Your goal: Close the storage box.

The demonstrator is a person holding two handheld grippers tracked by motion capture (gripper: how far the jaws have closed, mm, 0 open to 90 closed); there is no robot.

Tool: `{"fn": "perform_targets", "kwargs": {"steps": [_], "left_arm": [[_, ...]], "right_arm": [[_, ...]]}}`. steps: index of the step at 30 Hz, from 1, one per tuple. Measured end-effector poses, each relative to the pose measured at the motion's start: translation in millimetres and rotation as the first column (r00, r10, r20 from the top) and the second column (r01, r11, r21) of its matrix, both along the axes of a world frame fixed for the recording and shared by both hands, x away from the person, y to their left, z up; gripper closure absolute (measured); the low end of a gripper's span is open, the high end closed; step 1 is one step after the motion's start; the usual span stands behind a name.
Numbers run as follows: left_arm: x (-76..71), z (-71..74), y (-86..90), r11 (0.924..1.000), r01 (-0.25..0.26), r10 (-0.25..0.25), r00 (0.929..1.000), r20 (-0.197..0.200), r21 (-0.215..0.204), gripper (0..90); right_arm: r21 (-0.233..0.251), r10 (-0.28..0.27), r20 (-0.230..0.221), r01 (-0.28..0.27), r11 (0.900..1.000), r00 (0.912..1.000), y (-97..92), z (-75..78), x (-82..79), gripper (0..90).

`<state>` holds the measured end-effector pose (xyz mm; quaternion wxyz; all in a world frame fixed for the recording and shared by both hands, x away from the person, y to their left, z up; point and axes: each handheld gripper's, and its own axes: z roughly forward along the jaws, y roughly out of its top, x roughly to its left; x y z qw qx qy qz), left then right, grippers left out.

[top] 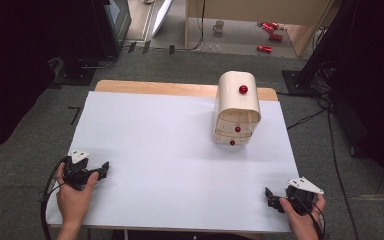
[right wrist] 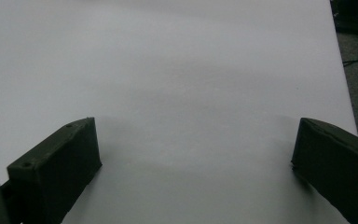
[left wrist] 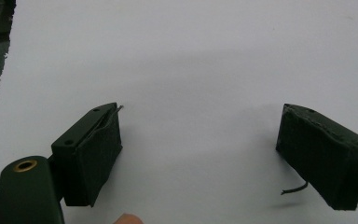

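Observation:
A cream mini drawer cabinet (top: 236, 107) with a rounded top and red knobs (top: 243, 89) stands on the white table (top: 170, 150), right of centre toward the back. Its drawers look closed. My left gripper (top: 103, 170) rests near the table's front left corner, held by a hand and pointing right. It is open, and in the left gripper view (left wrist: 200, 140) there is just white surface between the jaws. My right gripper (top: 270, 198) sits near the front right corner, pointing left. It is also open, and the right gripper view (right wrist: 196, 149) has bare table between its jaws.
A strip of wooden tabletop (top: 155, 87) shows behind the white sheet. On the floor beyond lie red cans (top: 265, 48), a mug (top: 219, 26) and cables (top: 305, 119). Dark equipment stands (top: 95, 35) flank the table.

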<state>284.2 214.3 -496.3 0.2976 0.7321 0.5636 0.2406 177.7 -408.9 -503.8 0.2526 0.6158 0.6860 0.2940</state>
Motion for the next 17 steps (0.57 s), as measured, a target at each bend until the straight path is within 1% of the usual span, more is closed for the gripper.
{"fn": "perform_targets", "kwargs": {"steps": [6,17], "left_arm": [[0.0,0.0,0.0,1.0000,0.000,0.000,1.0000,0.000,0.000,13.8],[0.1,0.0,0.2,1.0000,0.001,-0.001,1.0000,-0.001,-0.001,13.8]], "right_arm": [[-0.002,-0.002,0.016,0.002,1.0000,0.9999,0.2,-1.6,-1.7,0.4],[-0.001,-0.001,0.018,0.001,1.0000,0.9998,0.1,-1.4,-1.9,0.6]]}}
